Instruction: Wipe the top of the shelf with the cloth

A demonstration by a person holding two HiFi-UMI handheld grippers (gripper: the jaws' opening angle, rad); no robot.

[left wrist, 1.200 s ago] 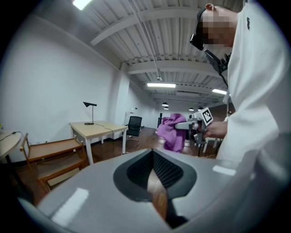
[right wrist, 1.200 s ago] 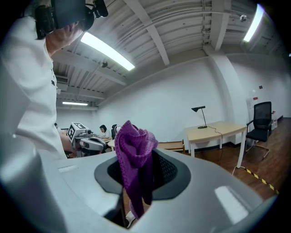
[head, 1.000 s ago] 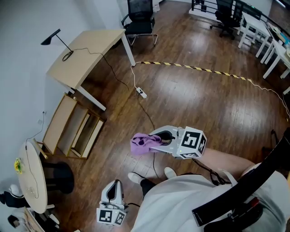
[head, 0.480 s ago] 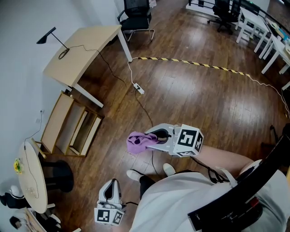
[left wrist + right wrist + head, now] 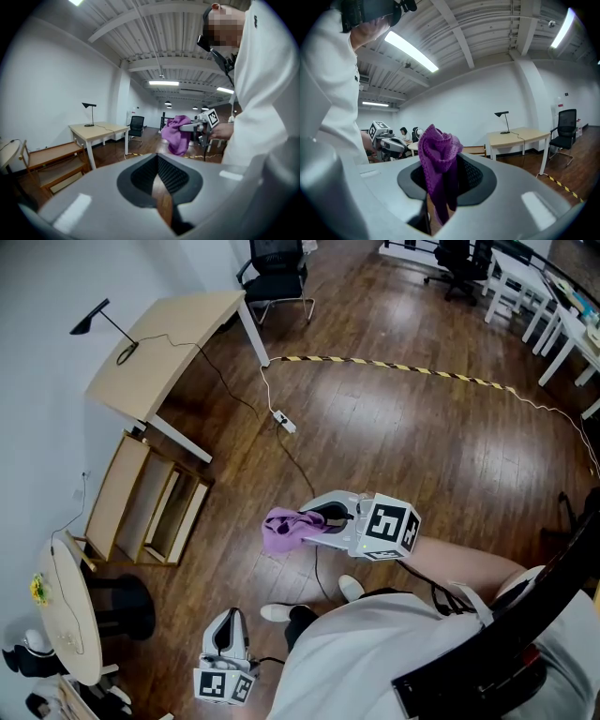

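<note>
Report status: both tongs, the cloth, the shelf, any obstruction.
Right tongs shut on purple cloth, held in air. Left tongs shut, empty, low. Shelf untouched, off to the left. Cable on floor ahead.

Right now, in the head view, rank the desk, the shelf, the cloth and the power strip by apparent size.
1. desk
2. shelf, somewhat smaller
3. cloth, held nearer the camera, so flattered
4. power strip
</note>
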